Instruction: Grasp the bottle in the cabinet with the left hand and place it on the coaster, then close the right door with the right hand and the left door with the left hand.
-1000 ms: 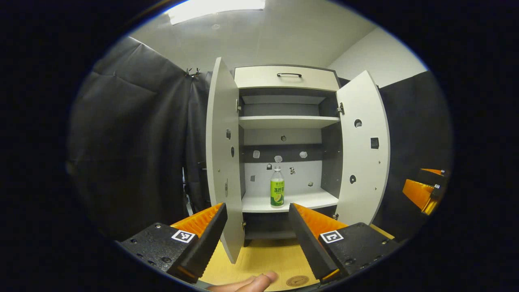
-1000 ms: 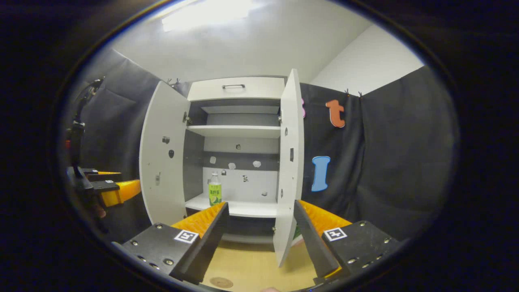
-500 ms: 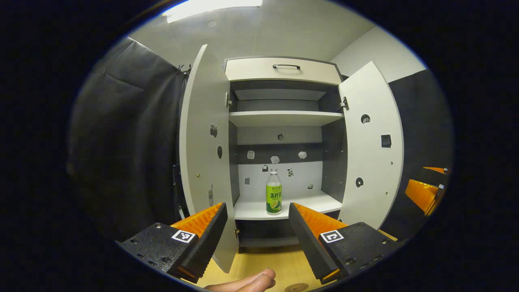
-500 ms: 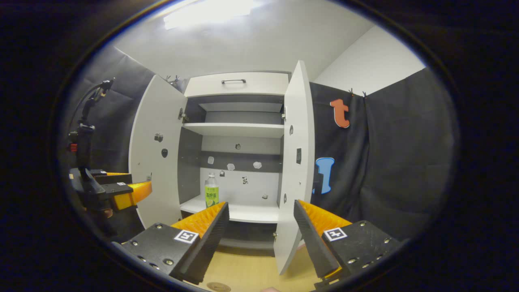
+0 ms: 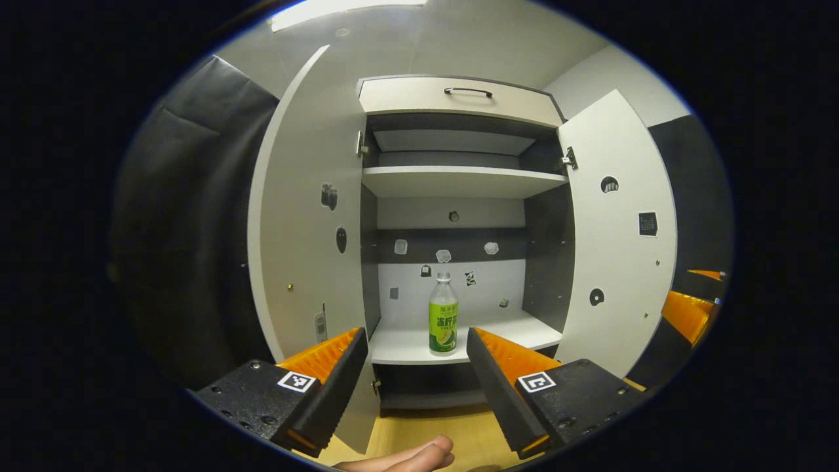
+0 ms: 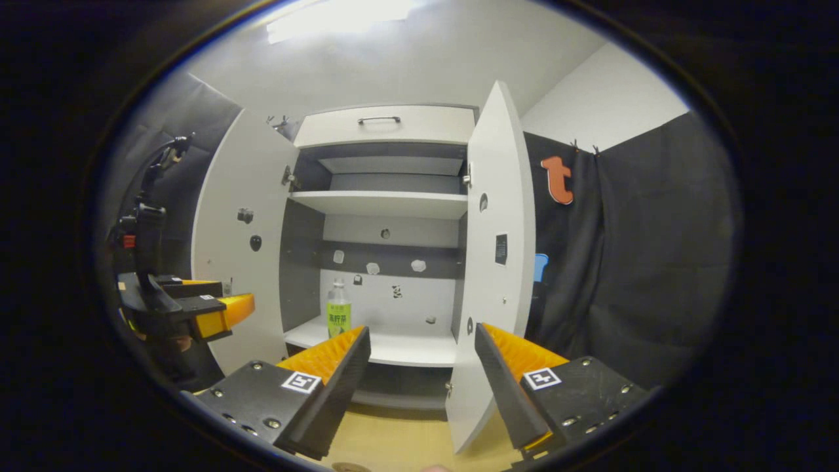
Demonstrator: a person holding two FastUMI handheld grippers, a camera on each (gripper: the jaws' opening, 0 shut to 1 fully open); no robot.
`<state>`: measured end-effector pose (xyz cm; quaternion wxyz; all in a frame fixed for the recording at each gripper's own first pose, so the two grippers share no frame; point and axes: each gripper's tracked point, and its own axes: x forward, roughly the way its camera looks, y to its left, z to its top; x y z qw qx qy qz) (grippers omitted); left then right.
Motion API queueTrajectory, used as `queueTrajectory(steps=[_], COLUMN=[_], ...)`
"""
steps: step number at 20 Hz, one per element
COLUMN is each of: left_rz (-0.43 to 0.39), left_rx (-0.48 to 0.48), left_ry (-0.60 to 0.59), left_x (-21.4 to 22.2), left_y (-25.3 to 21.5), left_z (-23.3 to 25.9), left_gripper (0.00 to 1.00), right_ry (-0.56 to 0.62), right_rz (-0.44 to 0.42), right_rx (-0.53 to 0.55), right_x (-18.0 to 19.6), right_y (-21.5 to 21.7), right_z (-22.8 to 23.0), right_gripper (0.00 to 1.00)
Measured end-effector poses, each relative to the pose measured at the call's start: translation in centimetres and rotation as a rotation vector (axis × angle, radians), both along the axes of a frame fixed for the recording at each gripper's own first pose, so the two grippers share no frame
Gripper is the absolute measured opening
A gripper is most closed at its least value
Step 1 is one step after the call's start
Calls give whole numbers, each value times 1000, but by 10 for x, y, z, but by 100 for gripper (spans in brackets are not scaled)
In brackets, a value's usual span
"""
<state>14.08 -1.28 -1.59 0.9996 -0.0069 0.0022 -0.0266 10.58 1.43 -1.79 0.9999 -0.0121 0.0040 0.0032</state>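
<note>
My left gripper (image 5: 414, 351) gaping wide, holding nothing; bottle (image 5: 443, 314) standing lower centre between my fingers, on lower shelf (image 5: 406, 344), clear room both sides. Both doors swung open at frame sides. Cabinet (image 5: 459, 98) looming larger than second ago. My right gripper (image 6: 419, 351) likewise spread, empty, right door (image 6: 495, 262) edge between fingers.

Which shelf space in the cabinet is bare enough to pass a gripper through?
The white lower shelf is bare on both sides of the upright green-labelled plastic bottle. The white upper shelf is bare too. Nothing is crowded.
</note>
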Motion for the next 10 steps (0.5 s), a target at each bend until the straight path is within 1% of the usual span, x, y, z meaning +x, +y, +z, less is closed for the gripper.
queueTrajectory(steps=[1,2,3,4,5,6,10], left_rz=[-3,-8,-15,-19,-23,-22,-36], left_rx=[-6,-11,-14,-16,-12,-7,-6], left_ry=[2,10,18,26,32,36,30], left_x=[6,13,20,27,34,41,65], left_y=[-1,-3,-5,-6,-7,-8,-17], left_z=[-3,-5,-8,-11,-15,-16,-18], left_gripper=[96,96,96,96,96,96,96], right_ry=[5,4,0,-3,-8,-10,-19], right_rz=[-9,-19,-23,-24,-25,-25,-36], right_rx=[3,6,8,7,6,5,-2], right_x=[3,6,8,9,11,12,20], right_y=[-1,-3,-3,-3,-4,-4,-11], right_z=[-2,-3,-2,-2,-1,-1,0], right_gripper=[96,94,96,94,94,96,96])
